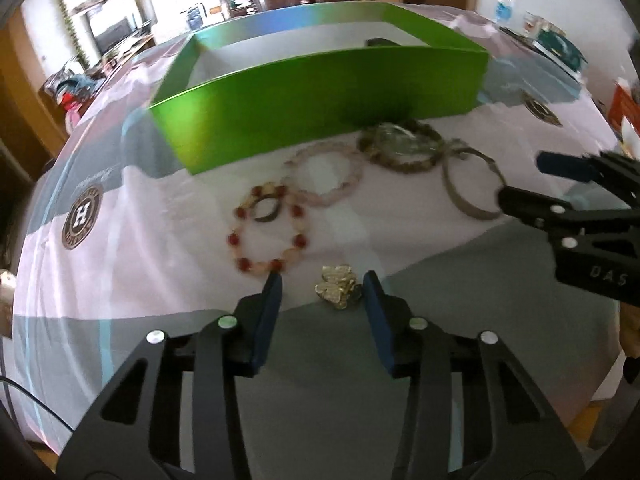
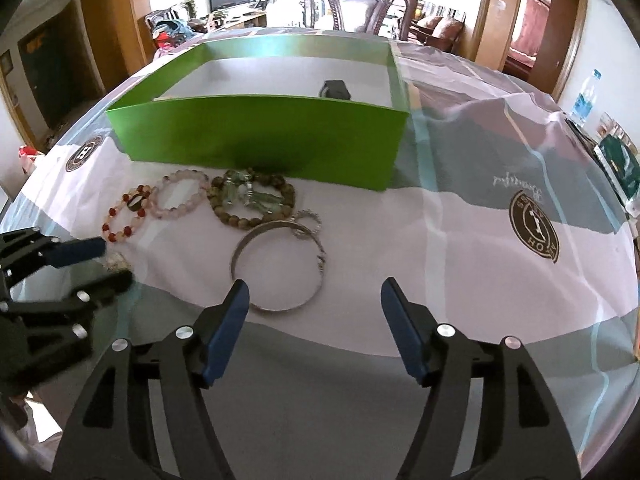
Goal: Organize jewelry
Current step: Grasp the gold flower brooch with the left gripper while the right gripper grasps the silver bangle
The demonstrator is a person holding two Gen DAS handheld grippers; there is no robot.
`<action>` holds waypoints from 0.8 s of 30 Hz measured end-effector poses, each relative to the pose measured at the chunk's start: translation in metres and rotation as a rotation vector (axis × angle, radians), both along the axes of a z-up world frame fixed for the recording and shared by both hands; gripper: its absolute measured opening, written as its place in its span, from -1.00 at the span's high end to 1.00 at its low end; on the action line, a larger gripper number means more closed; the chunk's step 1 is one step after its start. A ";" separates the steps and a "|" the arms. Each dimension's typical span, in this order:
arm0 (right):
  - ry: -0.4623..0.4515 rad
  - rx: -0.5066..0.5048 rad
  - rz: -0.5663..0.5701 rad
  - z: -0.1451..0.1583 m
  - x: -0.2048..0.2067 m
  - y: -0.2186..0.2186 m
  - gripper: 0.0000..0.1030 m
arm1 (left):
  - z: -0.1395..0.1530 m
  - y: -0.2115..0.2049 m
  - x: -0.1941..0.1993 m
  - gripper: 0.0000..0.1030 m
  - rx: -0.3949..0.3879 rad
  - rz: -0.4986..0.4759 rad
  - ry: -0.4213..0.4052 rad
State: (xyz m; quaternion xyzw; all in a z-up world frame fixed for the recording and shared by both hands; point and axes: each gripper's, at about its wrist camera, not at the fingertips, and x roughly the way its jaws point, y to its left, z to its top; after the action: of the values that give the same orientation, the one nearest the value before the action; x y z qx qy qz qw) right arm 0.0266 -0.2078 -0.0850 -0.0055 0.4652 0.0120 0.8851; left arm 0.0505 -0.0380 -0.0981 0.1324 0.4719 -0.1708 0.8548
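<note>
Pickup stage: left tongs (image 1: 322, 286) apart, straddling gold brooch (image 1: 338, 286) on tabletop (image 1: 460, 320); right tongs (image 2: 314, 294) apart near silver bangle (image 2: 280, 266). Next: close, lift into green box (image 1: 320, 112).

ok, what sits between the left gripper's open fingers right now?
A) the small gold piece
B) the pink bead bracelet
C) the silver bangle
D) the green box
A: in the left wrist view the left gripper is open with the small gold piece lying on the cloth between its blue pads, while the silver bangle lies in front of the right gripper instead.
</note>
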 end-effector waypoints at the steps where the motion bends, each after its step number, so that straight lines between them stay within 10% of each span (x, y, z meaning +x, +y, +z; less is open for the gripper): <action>1: 0.002 -0.003 -0.004 0.000 0.000 -0.001 -0.31 | 0.001 0.006 0.002 0.16 0.001 0.023 -0.002; 12: 0.008 0.003 0.047 -0.005 0.007 0.018 -0.44 | 0.008 0.011 0.002 -0.05 -0.031 0.033 -0.014; 24: 0.043 -0.001 0.051 -0.018 0.026 0.025 -0.51 | -0.003 0.007 0.012 0.38 -0.055 0.039 0.024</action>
State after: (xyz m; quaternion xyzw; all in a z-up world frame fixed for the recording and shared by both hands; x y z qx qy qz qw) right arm 0.0528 -0.1825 -0.1034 -0.0173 0.4836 0.0344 0.8745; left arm 0.0621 -0.0306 -0.1007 0.0977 0.4797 -0.1685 0.8555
